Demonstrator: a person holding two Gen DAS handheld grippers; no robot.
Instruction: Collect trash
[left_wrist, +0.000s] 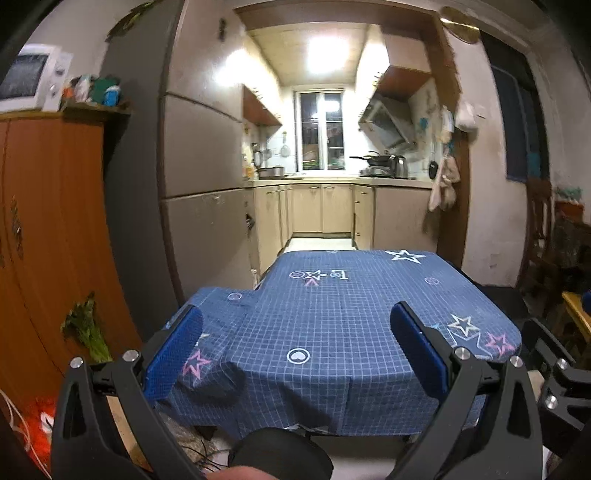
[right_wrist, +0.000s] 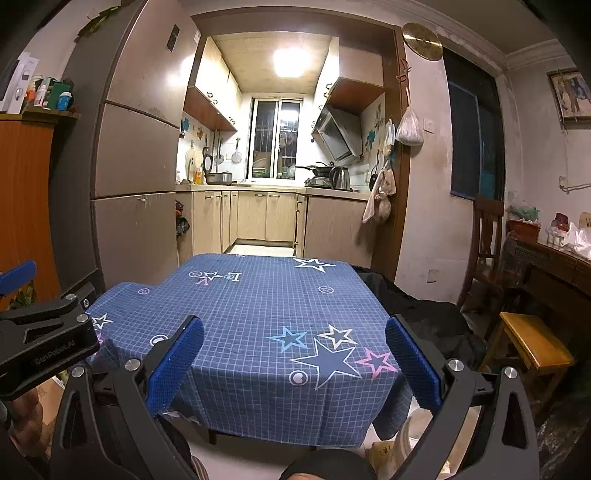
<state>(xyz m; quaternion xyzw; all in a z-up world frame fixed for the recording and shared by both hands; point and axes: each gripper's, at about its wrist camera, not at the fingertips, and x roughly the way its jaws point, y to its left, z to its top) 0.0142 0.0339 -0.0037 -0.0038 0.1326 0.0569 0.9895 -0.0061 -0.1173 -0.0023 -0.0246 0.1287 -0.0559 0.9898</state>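
A table under a blue checked cloth with stars (left_wrist: 332, 314) fills the middle of both views; it also shows in the right wrist view (right_wrist: 258, 314). No trash shows on its top. My left gripper (left_wrist: 295, 332) is open and empty, held above the table's near edge. My right gripper (right_wrist: 295, 343) is open and empty, also over the near edge. The left gripper's body (right_wrist: 44, 332) shows at the left of the right wrist view. A black bag (right_wrist: 424, 314) lies just beyond the table's right side.
A grey fridge (left_wrist: 199, 166) and an orange cabinet (left_wrist: 44, 240) stand at the left. A kitchen doorway (right_wrist: 266, 206) lies beyond the table. A wooden stool (right_wrist: 532, 339) and chair (right_wrist: 487, 236) stand at the right. Green vegetables (left_wrist: 86, 328) lean by the cabinet.
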